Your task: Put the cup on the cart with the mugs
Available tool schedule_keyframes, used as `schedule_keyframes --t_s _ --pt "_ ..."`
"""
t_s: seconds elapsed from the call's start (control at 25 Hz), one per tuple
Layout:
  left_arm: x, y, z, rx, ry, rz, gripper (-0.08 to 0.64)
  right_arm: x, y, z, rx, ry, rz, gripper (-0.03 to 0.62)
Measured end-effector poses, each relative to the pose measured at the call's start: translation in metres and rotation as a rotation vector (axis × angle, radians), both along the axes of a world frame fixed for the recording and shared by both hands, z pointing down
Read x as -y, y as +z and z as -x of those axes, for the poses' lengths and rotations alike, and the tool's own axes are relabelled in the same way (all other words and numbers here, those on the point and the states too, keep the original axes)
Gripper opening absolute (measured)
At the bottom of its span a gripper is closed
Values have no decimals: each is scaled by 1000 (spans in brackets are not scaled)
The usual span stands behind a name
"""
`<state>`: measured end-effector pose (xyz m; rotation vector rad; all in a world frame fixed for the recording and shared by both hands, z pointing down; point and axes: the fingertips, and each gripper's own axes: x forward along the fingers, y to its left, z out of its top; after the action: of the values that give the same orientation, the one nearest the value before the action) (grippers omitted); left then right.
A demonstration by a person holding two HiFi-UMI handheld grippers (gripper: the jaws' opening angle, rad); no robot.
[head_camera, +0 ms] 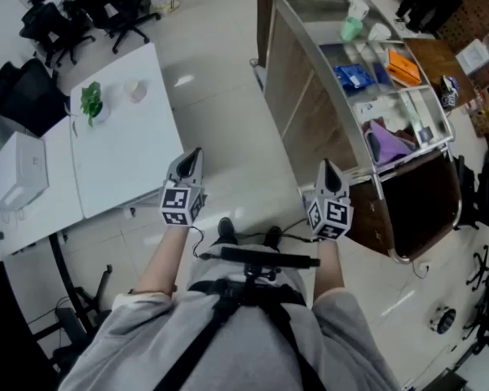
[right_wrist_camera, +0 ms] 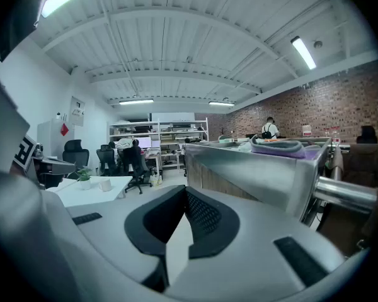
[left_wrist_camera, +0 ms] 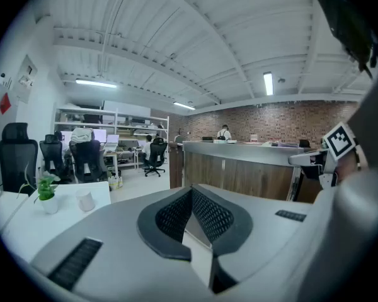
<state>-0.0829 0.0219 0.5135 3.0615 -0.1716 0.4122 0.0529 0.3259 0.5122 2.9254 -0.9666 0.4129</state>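
Now we hold both grippers level in front of us, standing in the aisle between a white table on our left and the cart on our right. Our left gripper has its jaws brought fully together: in the left gripper view its dark mesh pads meet at the tips with nothing between them. Our right gripper is the same, with its pads closed against each other and empty. Neither gripper touches the table, the cart or anything else; both hang in the air over the floor.

The cup stands upright on the white table, well apart from both grippers, towards the table's far end and just beside a small potted plant. The left gripper's jaws point roughly that way, so the cup shows low at the left of its view. The cart's metal top tray holds blue packets, an orange item and a purple cloth, and the right gripper sits near its corner.
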Motion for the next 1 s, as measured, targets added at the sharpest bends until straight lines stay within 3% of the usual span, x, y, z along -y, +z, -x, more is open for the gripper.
schedule_keyframes --t_s 0.64,0.8,1.0 --pt "65 -6 16 -5 -34 6 6 109 10 8 26 -91 -10 9" --pt "87 -15 16 -33 -51 -7 6 151 10 11 39 -153 4 9" --pt "103 -16 24 -34 -139 4 6 191 8 7 62 -259 11 9"
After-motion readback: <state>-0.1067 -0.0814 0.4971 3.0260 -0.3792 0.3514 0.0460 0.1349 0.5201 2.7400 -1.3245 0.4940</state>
